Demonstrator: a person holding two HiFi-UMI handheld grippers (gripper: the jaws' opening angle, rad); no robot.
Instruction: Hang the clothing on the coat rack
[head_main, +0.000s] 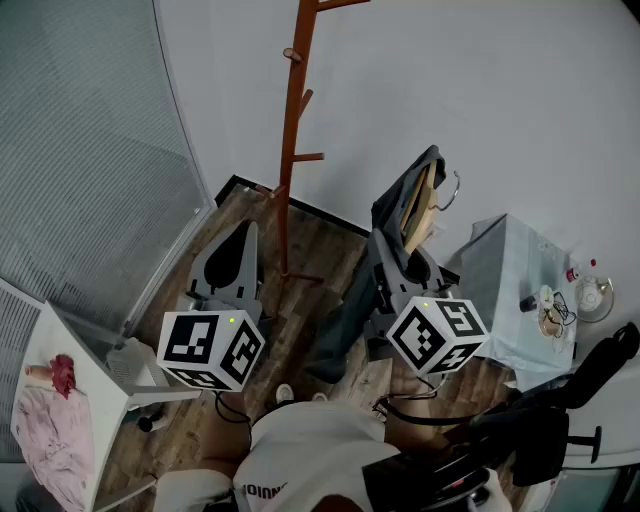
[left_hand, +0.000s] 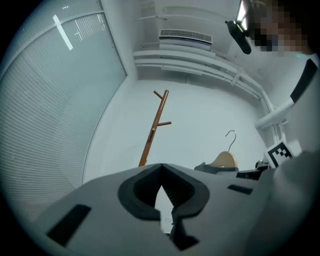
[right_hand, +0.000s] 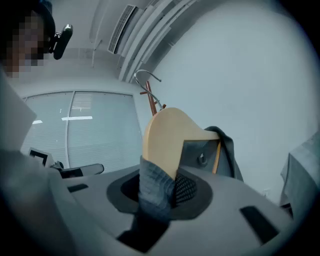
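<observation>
A brown wooden coat rack (head_main: 292, 140) stands by the white wall, with no clothing on its pegs. My right gripper (head_main: 400, 262) is shut on the shoulder of a wooden hanger (right_hand: 167, 137) that carries a dark grey garment (head_main: 350, 310). The cloth hangs down toward the floor, and the metal hook (head_main: 455, 190) points up and right. The rack is left of the hanger, a fair gap away. My left gripper (head_main: 236, 250) hovers low, left of the rack's base, shut with nothing in it. In the left gripper view the coat rack (left_hand: 155, 127) rises ahead and the hanger (left_hand: 225, 160) shows at the right.
A table under a pale cloth (head_main: 505, 300) with small items stands at the right. A black chair (head_main: 560, 400) is at the lower right. A white table (head_main: 95, 380) holding a pink cloth (head_main: 50, 425) sits at the lower left, by the blinds.
</observation>
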